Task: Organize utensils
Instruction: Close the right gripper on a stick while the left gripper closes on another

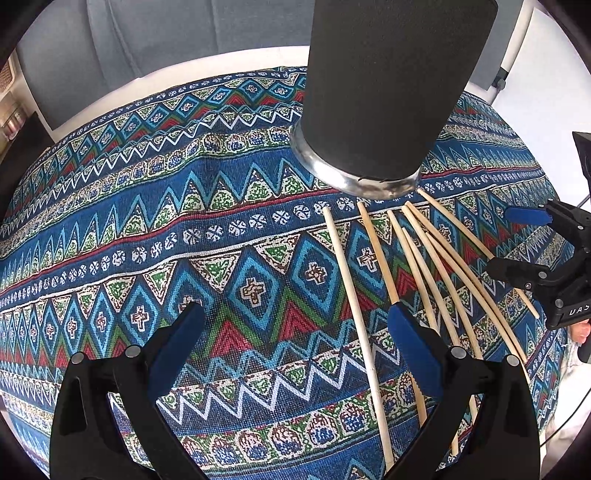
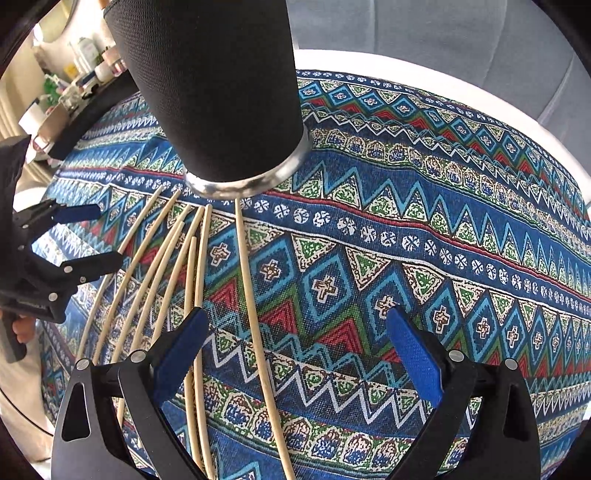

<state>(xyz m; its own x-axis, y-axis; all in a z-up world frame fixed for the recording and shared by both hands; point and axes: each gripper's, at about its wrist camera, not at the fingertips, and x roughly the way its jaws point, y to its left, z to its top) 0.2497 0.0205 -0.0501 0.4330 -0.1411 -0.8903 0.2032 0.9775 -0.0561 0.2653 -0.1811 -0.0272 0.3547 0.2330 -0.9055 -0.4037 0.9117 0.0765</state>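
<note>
Several pale wooden chopsticks (image 1: pixel 347 277) (image 2: pixel 249 295) lie fanned out on the patterned cloth, their far ends pointing at a tall black holder (image 1: pixel 388 92) (image 2: pixel 214 92) with a shiny metal base. My left gripper (image 1: pixel 295 314) is open and holds nothing; its right finger hangs over the sticks. In the right wrist view it shows at the left edge (image 2: pixel 110 236), jaws apart beside the outermost stick. My right gripper (image 2: pixel 297 314) is also open and holds nothing, with one long stick running between its fingers. From the left wrist view it appears at the right edge (image 1: pixel 498 240).
A blue, red and green patterned cloth (image 1: pixel 147 221) (image 2: pixel 443 221) covers a round white table (image 1: pixel 184 70). Grey upholstery (image 1: pixel 147 29) stands behind it. A shelf with bottles (image 2: pixel 85 55) sits at the far left. A hand (image 2: pixel 22 328) grips the left tool's handle.
</note>
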